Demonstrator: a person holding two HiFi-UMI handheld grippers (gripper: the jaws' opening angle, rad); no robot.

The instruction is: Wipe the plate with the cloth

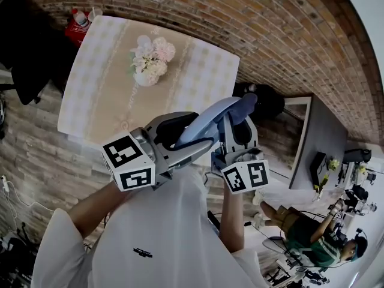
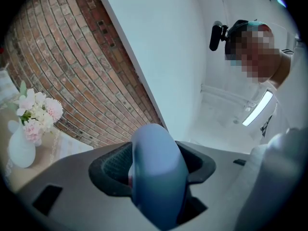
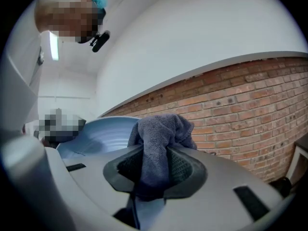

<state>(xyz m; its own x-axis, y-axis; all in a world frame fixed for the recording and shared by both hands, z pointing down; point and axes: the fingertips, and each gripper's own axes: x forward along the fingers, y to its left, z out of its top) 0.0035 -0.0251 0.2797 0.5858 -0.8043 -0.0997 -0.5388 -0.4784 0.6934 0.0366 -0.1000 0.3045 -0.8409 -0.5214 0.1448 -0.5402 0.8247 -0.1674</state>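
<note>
A blue plate [image 1: 207, 122] is held up in front of my chest, above the floor and off the table. My left gripper [image 1: 180, 140] is shut on its rim; in the left gripper view the plate [image 2: 156, 174] stands edge-on between the jaws. My right gripper [image 1: 237, 131] is shut on a grey-blue cloth [image 1: 245, 105], which bunches above the jaws right beside the plate. In the right gripper view the cloth [image 3: 159, 143] is pinched between the pads and the plate's hollow face [image 3: 94, 138] lies just to its left. Whether cloth and plate touch I cannot tell.
Ahead stands a table with a chequered cover [image 1: 99, 98] bearing a white vase of pink flowers [image 1: 149, 62]. A red box [image 1: 77, 27] sits by its far corner, a black chair [image 1: 27, 47] at left. A dark desk [image 1: 324, 140] and a seated person [image 1: 312, 233] are at right.
</note>
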